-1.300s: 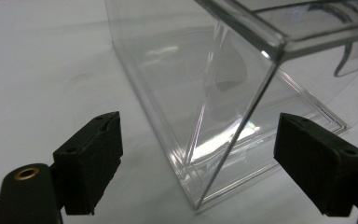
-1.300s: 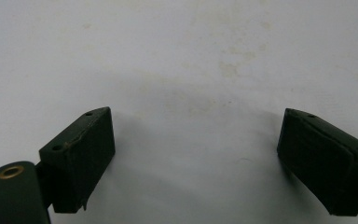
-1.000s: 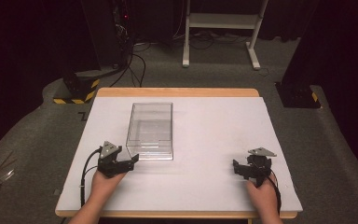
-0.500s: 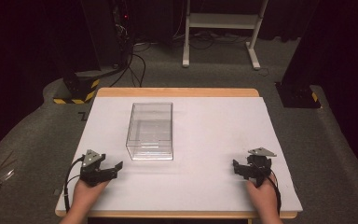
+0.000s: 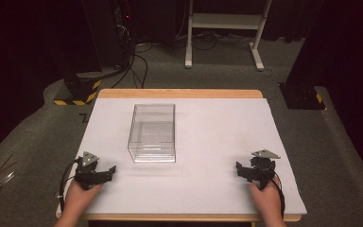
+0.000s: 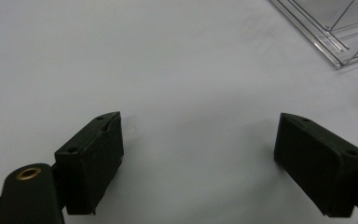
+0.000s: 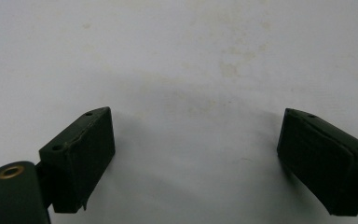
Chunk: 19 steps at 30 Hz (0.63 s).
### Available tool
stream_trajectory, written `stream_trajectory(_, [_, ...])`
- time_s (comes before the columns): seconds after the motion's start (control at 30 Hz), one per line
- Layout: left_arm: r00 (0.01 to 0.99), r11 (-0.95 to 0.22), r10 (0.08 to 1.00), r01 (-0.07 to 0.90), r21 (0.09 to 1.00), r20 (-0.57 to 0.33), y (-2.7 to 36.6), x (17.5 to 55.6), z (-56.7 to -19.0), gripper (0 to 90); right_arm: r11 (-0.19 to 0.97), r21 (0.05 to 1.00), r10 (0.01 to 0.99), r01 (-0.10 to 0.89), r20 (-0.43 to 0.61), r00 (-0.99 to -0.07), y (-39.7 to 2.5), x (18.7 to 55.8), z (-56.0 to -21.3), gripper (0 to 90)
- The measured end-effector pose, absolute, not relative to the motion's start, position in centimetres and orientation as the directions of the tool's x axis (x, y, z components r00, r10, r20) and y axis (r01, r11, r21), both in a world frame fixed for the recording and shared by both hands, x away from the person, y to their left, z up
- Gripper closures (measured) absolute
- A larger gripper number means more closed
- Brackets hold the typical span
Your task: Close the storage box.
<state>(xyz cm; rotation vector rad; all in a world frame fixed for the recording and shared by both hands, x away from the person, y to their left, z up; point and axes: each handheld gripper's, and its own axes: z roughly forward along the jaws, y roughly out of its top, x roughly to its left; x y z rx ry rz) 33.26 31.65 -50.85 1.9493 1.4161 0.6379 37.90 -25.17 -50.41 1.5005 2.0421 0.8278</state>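
Two tongs rest low over the white table (image 5: 208,142), one in each hand. Left tongs (image 5: 105,173) sit near the front left corner, held by the left hand (image 5: 78,198); their two jaws stand wide apart with nothing between them, as the left gripper view shows over bare white surface (image 6: 191,70). Right tongs (image 5: 242,171) sit near the front right corner, held by the right hand (image 5: 266,201); their two jaws are likewise spread wide and grip nothing, with faintly stained white surface (image 7: 191,70) between them in the right gripper view. Each carries one grey three-cornered plate on top and trails one black cable.

Between the two, the sheet lies bare. One clear box (image 5: 152,132) stands beyond the left tongs, ahead of them and toward the right tongs' side, near but not touching them; it is well apart from the right tongs. It stands upright with its open top up, its long side running away from the person. One corner of the box (image 6: 335,28) shows at the upper right of the left gripper view, past the jaws.

Beyond the table's far wooden edge, on the grey floor, stand one white frame (image 5: 224,28) and one dark stand (image 5: 82,87) with yellow-black striping, far ahead of the left tongs.
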Motion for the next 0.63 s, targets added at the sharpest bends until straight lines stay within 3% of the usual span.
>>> stream_trajectory(0.63, [0.307, -0.217, 0.952, 0.647, 0.731, 0.011, 31.74, 33.31, -50.84, 15.9, 0.221, 0.708, 0.956, 0.671, -0.022, -0.291, -25.17, 37.88, -50.41, 11.1])
